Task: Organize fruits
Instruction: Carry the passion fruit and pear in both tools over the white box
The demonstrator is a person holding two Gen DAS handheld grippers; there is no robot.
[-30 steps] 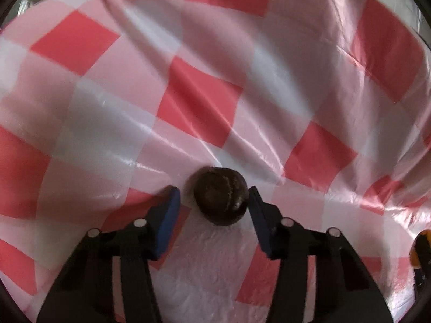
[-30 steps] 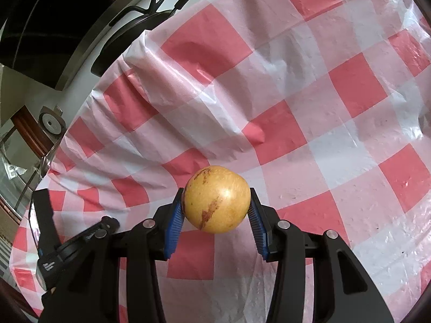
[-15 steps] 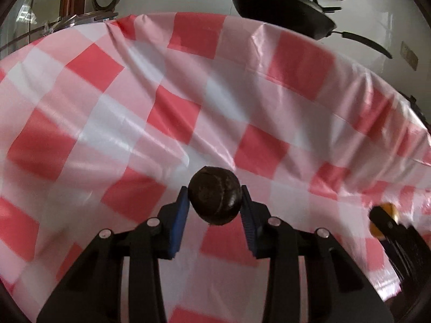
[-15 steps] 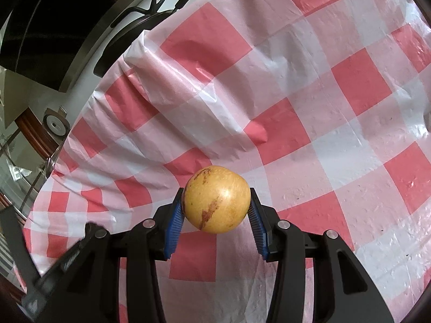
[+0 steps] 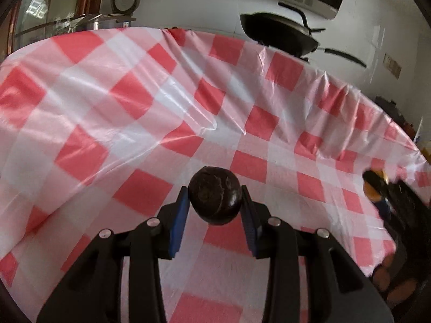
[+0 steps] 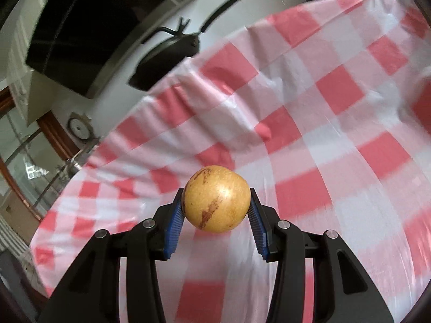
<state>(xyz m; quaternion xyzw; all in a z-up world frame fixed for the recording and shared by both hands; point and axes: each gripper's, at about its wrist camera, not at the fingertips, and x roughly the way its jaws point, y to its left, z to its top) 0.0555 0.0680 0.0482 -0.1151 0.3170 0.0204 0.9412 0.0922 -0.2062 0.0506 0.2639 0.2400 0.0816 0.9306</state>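
Above the checked cloth (image 5: 140, 99), left gripper (image 5: 214, 202) clamps a dark round fruit (image 5: 214, 196); right gripper (image 6: 215, 202) grips a yellow fruit (image 6: 216, 198), background blurred.

Soft daylight from the window (image 6: 24, 161) at nine o'clock. Glare streaks the glossy tablecloth (image 5: 172, 99) in the left view. Motion blur smears the cloth in the right view, worst toward five o'clock. Fisheye bending curves every edge, with dark corners.
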